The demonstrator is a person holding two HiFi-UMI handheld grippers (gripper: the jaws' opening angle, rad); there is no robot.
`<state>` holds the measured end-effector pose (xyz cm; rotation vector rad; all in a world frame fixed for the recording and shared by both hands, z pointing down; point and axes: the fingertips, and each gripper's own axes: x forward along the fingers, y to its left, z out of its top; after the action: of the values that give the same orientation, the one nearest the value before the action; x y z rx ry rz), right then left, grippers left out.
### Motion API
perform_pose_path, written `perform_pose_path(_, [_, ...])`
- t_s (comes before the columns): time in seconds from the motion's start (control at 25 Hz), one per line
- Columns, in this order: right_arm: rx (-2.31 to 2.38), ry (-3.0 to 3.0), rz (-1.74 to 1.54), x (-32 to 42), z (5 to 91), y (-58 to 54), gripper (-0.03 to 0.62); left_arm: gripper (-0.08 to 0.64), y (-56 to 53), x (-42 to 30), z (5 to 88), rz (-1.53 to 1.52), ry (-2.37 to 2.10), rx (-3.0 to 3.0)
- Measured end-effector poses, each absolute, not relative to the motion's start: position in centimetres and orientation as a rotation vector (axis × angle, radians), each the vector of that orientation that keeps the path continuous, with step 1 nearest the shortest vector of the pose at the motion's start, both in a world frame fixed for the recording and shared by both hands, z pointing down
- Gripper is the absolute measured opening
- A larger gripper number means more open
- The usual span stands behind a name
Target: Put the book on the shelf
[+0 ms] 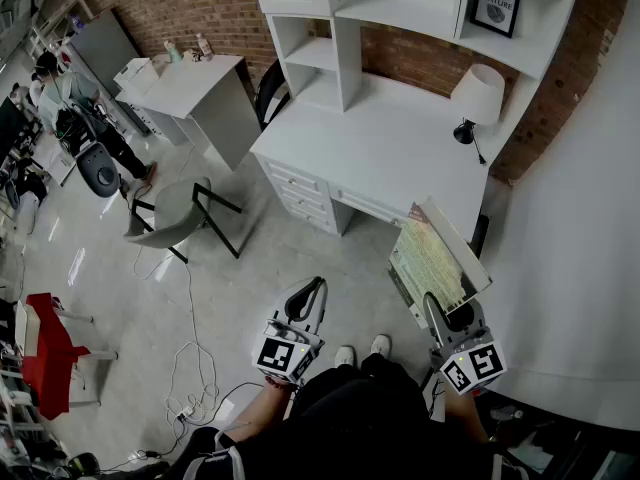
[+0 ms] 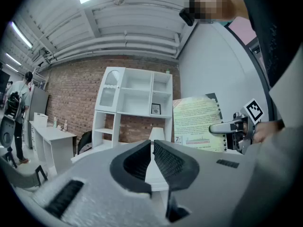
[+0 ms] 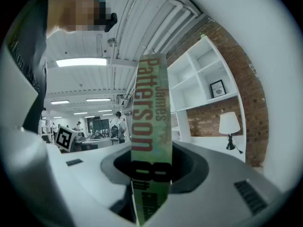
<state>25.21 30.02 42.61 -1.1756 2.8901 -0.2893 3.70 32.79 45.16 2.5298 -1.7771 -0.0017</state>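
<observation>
I have the book (image 3: 151,136) in my right gripper (image 1: 436,306). Its fingers (image 3: 191,167) are clamped across the book at the spine. The book stands up out of them, with the spine facing that gripper's camera and the cover tilted up in the head view. So the pickup is done, as I read it.

My left gripper (image 1: 316,288) carries nothing. Its fingers (image 2: 173,162) are drawn together with only a thin slit between the tips and nothing in it. It hangs level beside the right one, apart from the book.

What is left is the whole of the placing. The shelf (image 1: 345,38) is ahead of both sets of fingers, standing on the back of the white desk (image 1: 390,158). The book is well short of it, about at the desk's near edge as far as I can tell.

Several compartments look bare. Ahead of the right fingers, a framed picture (image 1: 495,4) sits in an upper compartment and a lamp (image 1: 478,95) stands below it on the desk.

I judge I need to close in on the desk and lift the book to a free compartment. Then I set it in upright, and only then let the right fingers part. The left gripper could steady the book if it leans.
</observation>
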Motion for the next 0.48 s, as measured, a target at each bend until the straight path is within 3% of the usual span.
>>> perform_pose_path(0.48, [-1.135,2.855,-0.288,27.1,41.7,34.0,0.163,0.035,35.8,6.7,42.6,-0.041,-1.767,2.522])
